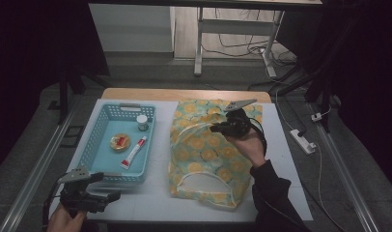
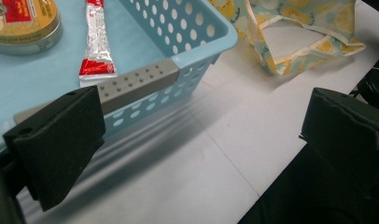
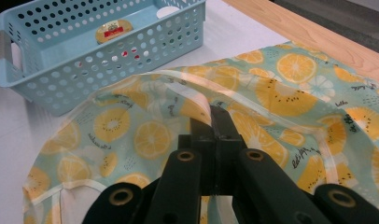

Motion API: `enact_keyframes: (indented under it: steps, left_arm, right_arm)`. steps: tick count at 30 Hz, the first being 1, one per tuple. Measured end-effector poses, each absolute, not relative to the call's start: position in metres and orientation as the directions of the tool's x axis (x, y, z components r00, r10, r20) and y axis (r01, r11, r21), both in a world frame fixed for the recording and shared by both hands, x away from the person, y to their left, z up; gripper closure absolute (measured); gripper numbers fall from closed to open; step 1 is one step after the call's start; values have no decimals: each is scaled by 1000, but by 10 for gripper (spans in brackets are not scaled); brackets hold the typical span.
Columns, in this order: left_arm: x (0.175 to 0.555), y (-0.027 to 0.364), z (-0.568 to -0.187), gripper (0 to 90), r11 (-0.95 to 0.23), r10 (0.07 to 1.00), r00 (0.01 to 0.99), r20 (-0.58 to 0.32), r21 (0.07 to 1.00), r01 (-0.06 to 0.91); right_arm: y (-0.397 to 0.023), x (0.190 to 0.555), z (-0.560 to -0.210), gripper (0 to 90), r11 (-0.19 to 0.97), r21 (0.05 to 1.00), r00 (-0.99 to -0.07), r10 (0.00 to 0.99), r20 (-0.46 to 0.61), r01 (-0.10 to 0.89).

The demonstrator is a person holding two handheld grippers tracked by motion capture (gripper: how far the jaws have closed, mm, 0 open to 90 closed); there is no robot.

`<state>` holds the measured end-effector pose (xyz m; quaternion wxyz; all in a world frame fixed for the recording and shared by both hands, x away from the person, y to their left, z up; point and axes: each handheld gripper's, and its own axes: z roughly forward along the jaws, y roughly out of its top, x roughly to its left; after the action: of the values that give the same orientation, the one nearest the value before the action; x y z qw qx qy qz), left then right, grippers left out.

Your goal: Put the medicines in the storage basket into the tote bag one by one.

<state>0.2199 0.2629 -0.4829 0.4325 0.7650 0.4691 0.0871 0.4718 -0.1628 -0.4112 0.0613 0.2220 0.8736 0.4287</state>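
A fabric bag [image 1: 203,154] printed with orange slices lies on the white table cover, its opening toward the near edge. My right gripper [image 1: 215,128] is over the bag's upper middle, shut on a pale strap [image 3: 197,95] of the bag [image 3: 290,88] and lifting it slightly. My left gripper [image 1: 113,196] hovers at the near left, just off the front corner of a light blue basket [image 1: 98,129]. Its jaws [image 2: 201,140] stand wide open with nothing between them. The basket [image 2: 197,49] holds a round tin [image 1: 120,142], a red and white tube [image 1: 134,152] and a small white-capped jar [image 1: 142,122].
The white cover [image 1: 286,159] leaves a strip of wooden tabletop [image 1: 184,94] at the far edge. A power strip [image 1: 303,140] and cables lie on the floor to the right. Metal table legs [image 1: 199,43] stand beyond the table.
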Motion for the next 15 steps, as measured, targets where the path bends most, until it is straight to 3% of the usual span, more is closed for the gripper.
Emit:
enact_keyframes:
  steps: [15]
  left_arm:
    - [245, 264, -473, 0, -191, 808, 536, -246, 751, 632]
  right_arm:
    - [-164, 471, -408, 900, 524, 785, -894, 440, 83, 330]
